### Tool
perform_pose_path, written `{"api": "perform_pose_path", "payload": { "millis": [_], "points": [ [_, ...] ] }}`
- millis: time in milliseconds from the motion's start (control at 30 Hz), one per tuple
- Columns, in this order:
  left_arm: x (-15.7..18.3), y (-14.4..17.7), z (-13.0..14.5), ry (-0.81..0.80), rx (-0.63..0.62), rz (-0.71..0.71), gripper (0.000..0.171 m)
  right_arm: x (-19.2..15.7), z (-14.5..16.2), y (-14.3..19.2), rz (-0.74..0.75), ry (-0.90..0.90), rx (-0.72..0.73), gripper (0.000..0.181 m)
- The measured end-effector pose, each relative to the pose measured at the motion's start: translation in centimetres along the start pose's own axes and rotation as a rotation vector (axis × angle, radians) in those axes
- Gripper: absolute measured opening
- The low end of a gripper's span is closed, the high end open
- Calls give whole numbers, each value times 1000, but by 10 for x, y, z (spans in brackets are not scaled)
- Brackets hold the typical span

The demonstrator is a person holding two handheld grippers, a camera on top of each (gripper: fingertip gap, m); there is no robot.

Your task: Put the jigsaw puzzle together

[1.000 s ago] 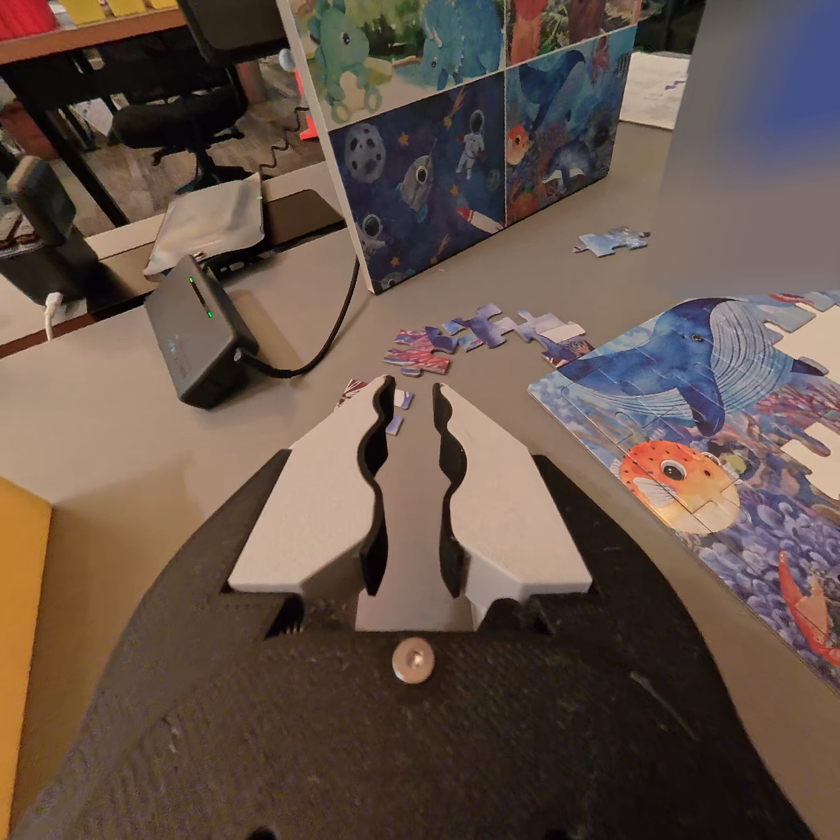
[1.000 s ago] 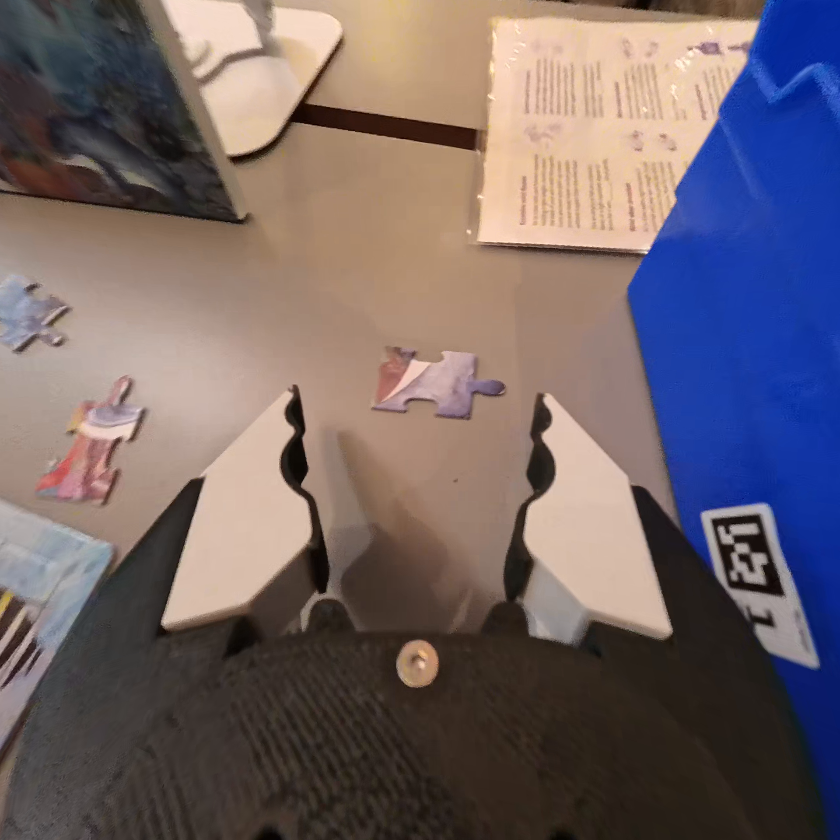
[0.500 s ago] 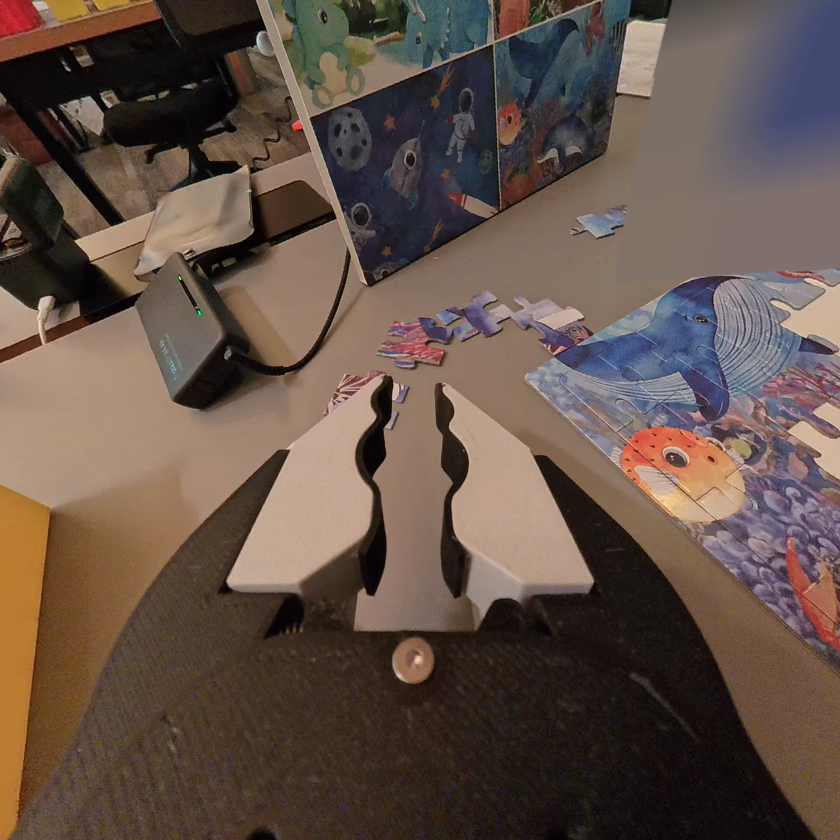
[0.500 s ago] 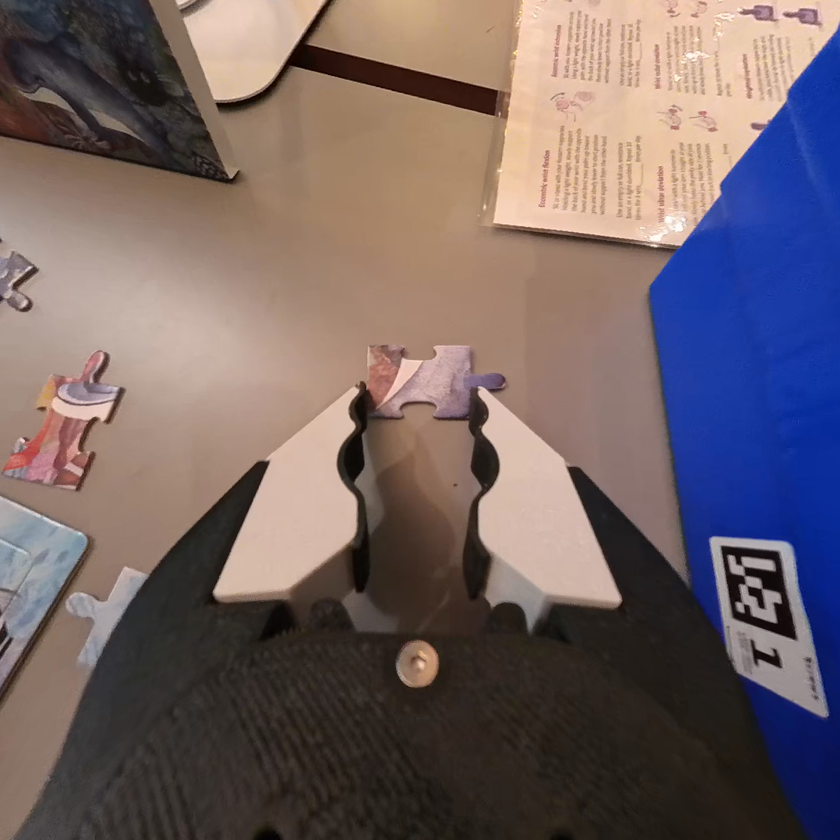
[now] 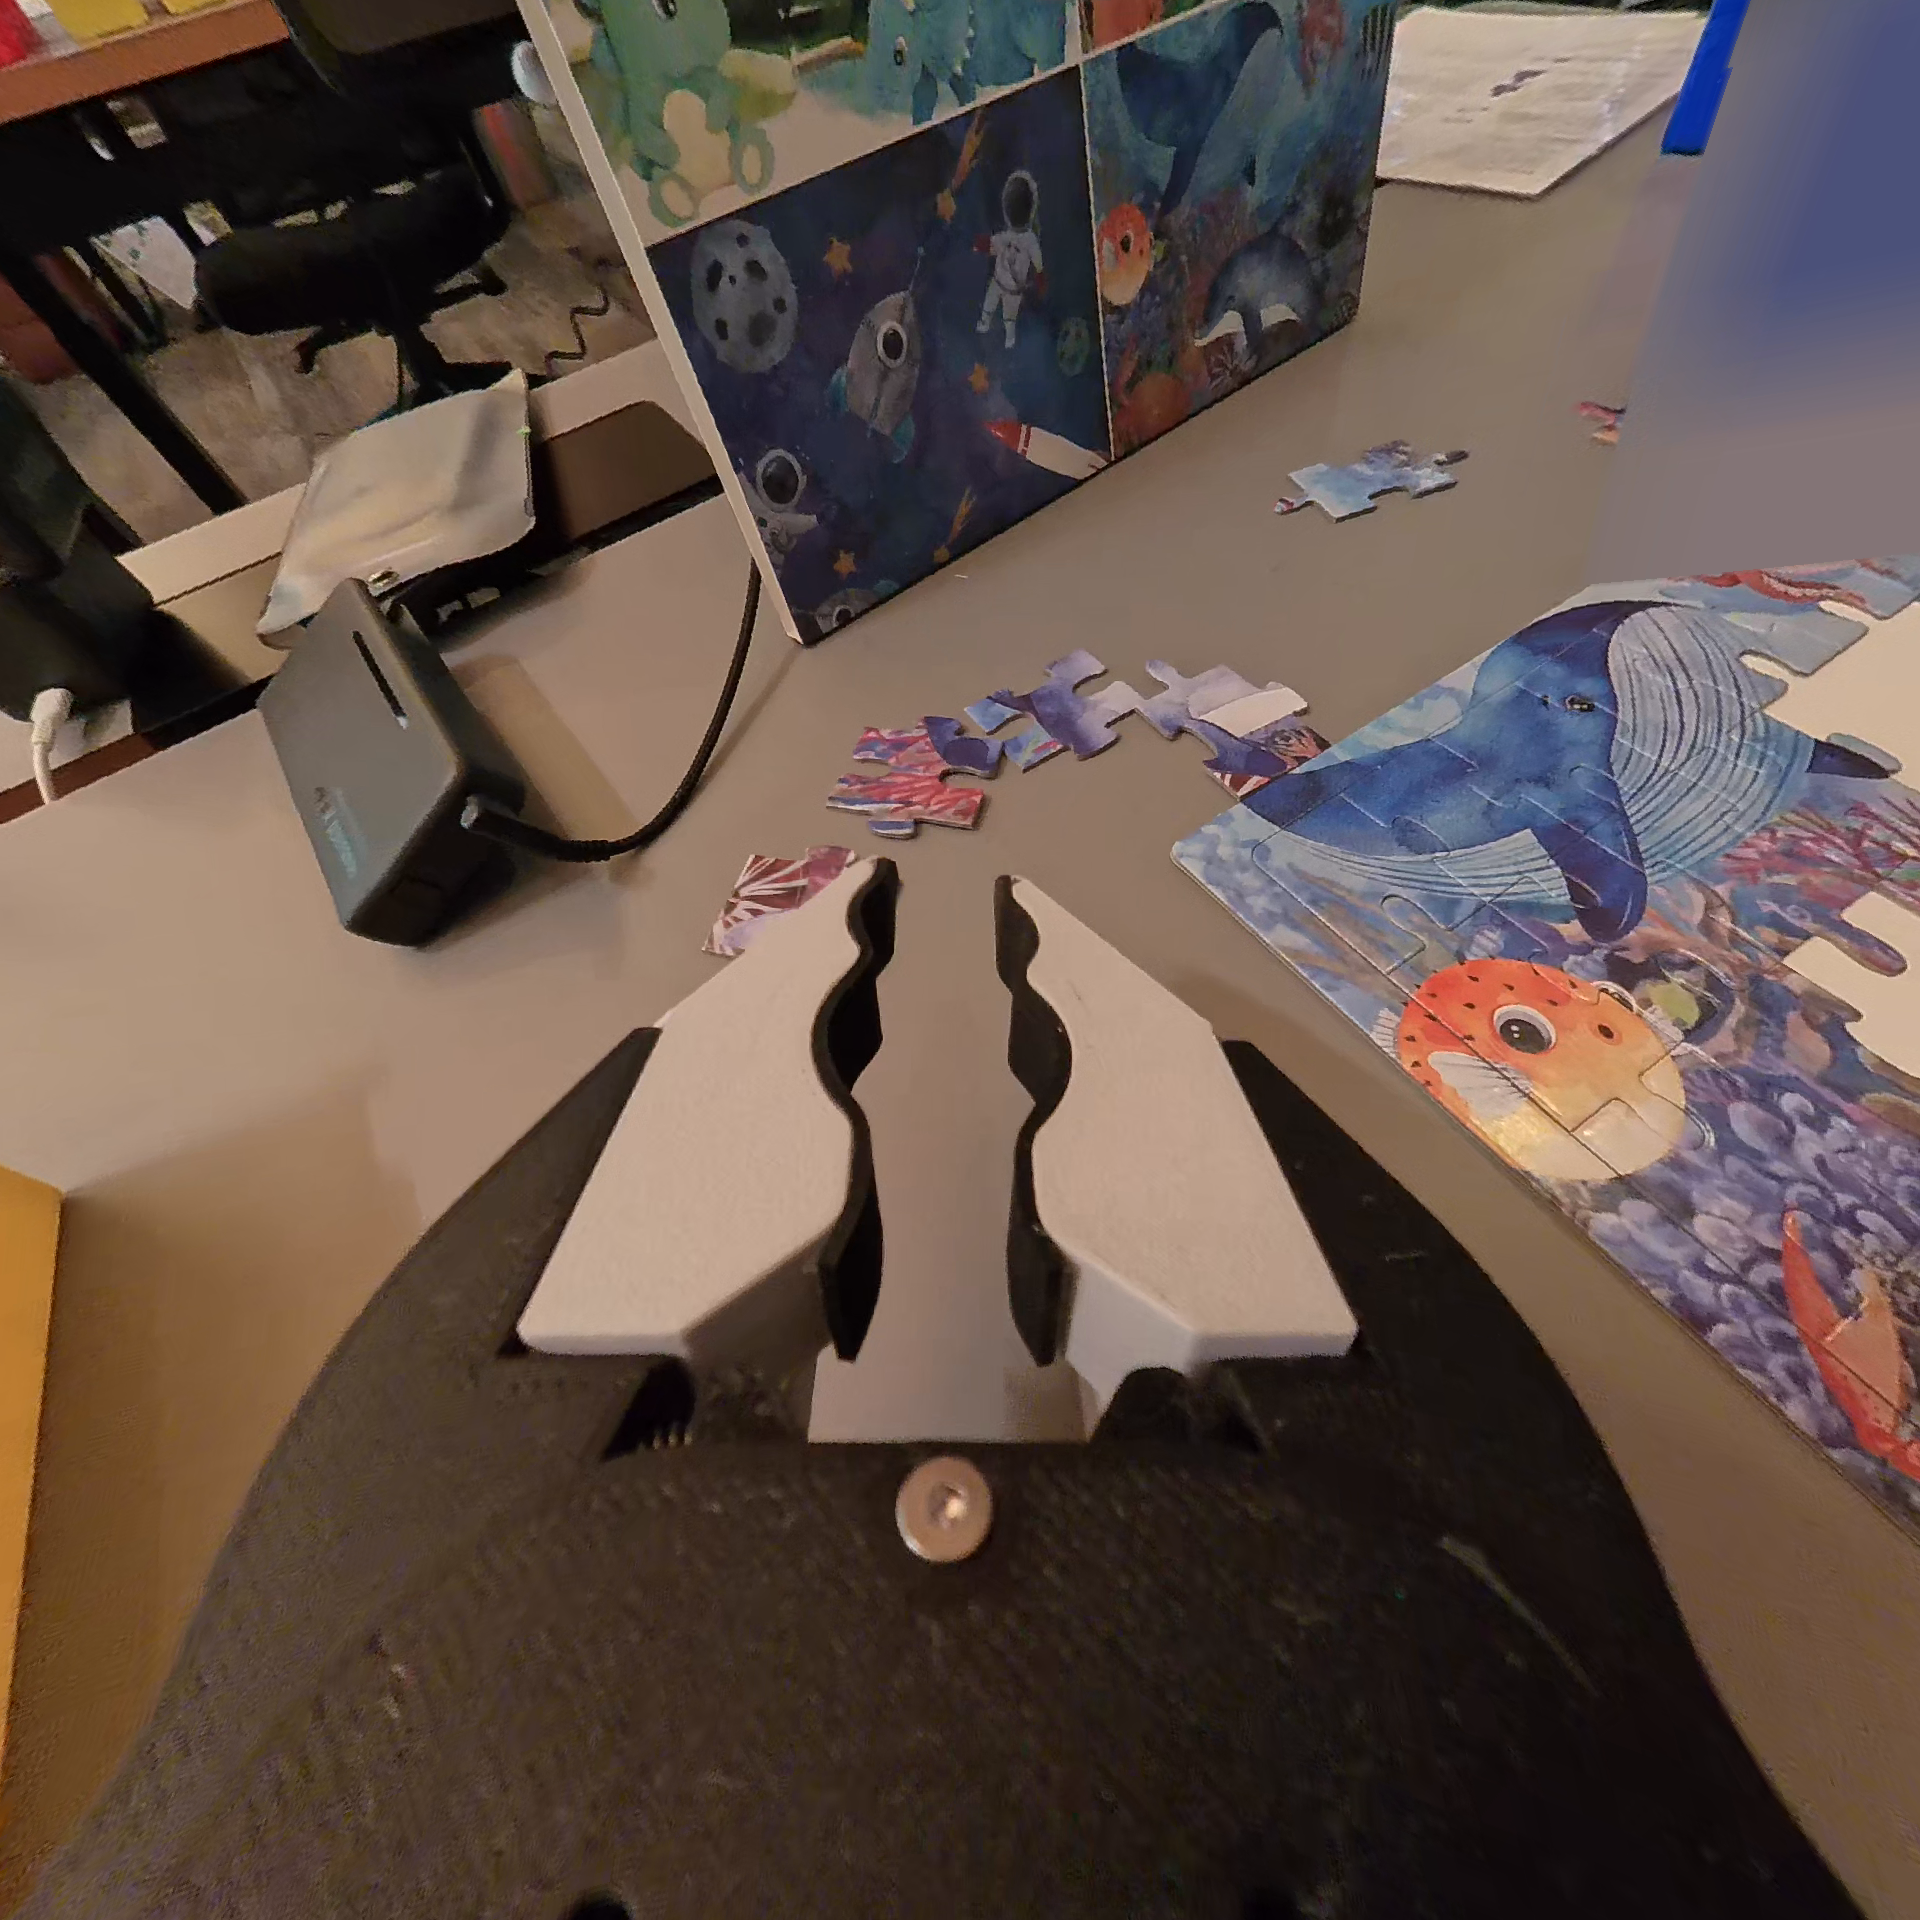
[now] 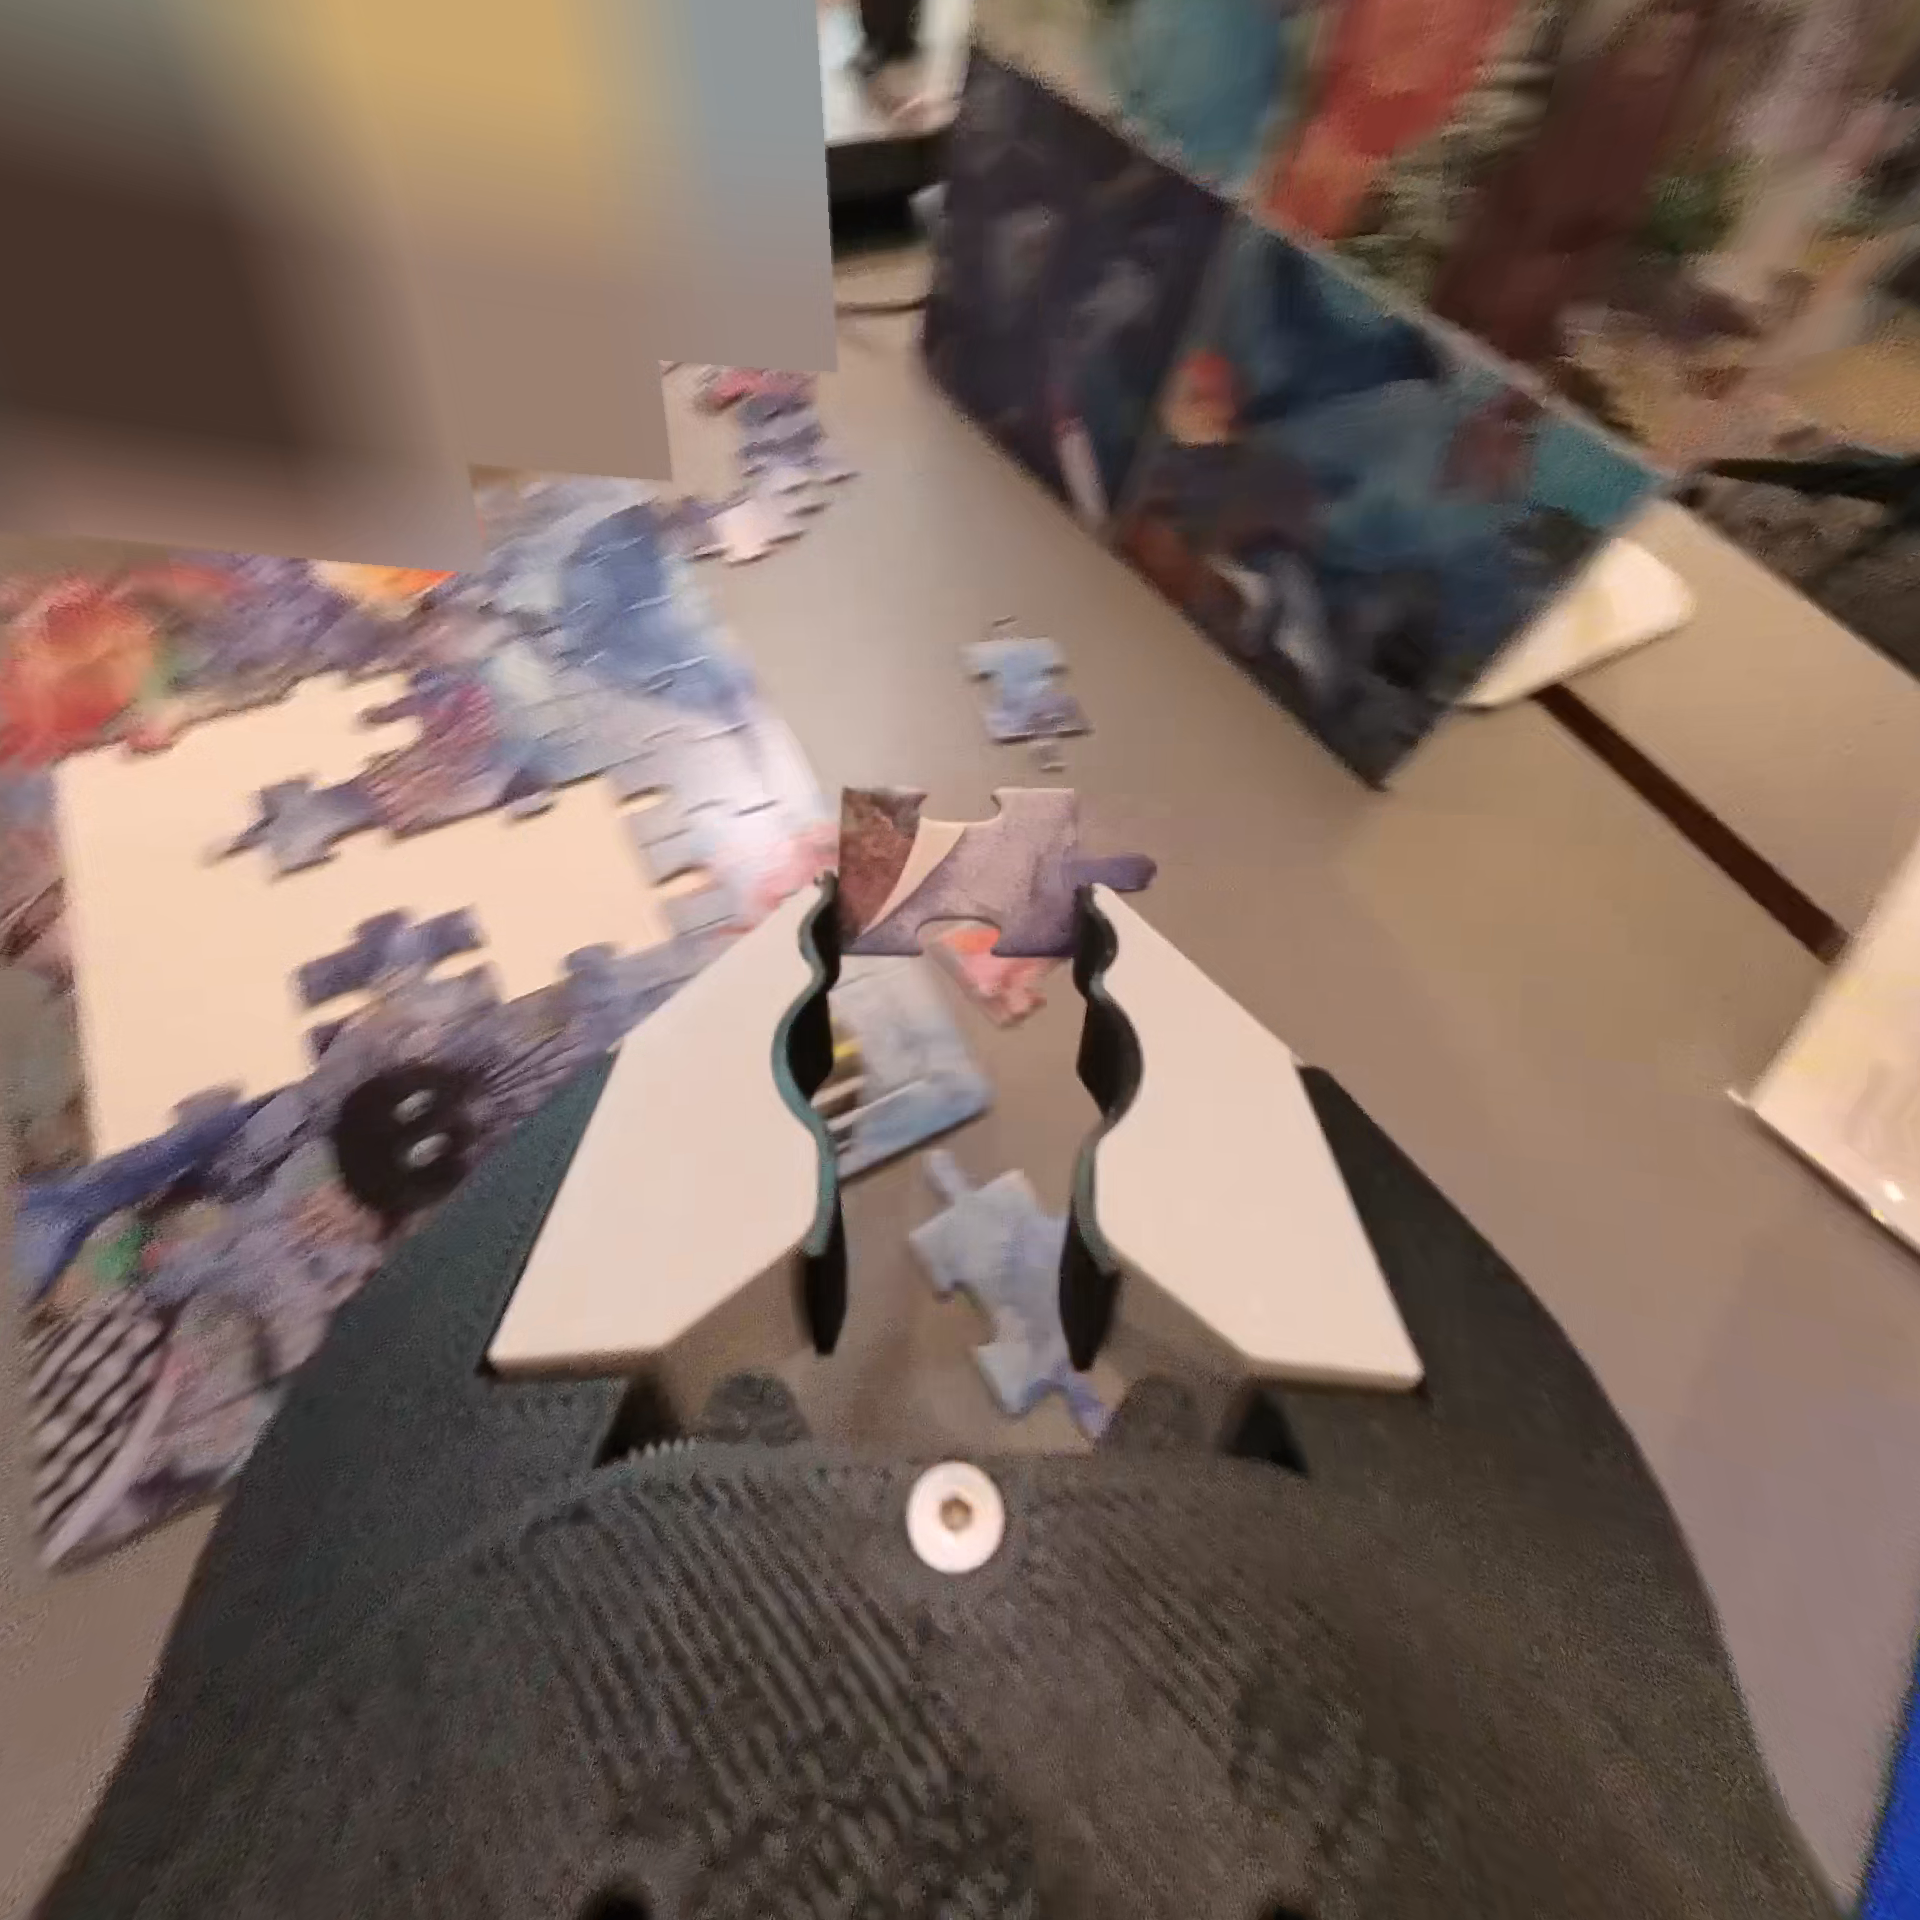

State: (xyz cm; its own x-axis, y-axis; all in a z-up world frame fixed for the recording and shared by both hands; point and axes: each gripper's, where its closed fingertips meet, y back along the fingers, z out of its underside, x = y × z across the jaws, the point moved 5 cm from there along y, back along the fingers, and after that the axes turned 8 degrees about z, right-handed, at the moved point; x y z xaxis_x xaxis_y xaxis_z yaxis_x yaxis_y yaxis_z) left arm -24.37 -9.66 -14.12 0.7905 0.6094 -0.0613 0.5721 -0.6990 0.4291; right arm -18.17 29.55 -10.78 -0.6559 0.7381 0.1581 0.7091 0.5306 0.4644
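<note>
The partly built sea puzzle lies flat at the right, with a whale, an orange fish and white gaps. It also shows in the blurred right wrist view. My right gripper is shut on a purple puzzle piece and holds it in the air near the puzzle's edge. My left gripper is empty, with only a narrow slit between its jaws. It hovers low over the table beside a loose pink-purple piece. Several loose pieces lie just beyond it.
The picture-covered puzzle box stands at the back. A black device with a cable sits at the left, and a yellow object is at the left edge. A light blue piece lies apart. A printed sheet lies at the right. The grippers' ends are close to 35 cm from one another. My left gripper is the nearer one to the yellow object: about 20 cm, against 55 cm.
My right gripper closed on the purple piece, lifted it off the table and swung left toward the puzzle. My left gripper stayed nearly still with the same narrow gap.
</note>
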Motion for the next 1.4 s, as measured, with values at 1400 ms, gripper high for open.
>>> {"api": "perform_pose_path", "payload": {
  "millis": [1400],
  "points": [
    [262, -48, -15, -385, -187, 868, 35, -176, 47, 5, -492, 246, -181, 47]
  ]
}}
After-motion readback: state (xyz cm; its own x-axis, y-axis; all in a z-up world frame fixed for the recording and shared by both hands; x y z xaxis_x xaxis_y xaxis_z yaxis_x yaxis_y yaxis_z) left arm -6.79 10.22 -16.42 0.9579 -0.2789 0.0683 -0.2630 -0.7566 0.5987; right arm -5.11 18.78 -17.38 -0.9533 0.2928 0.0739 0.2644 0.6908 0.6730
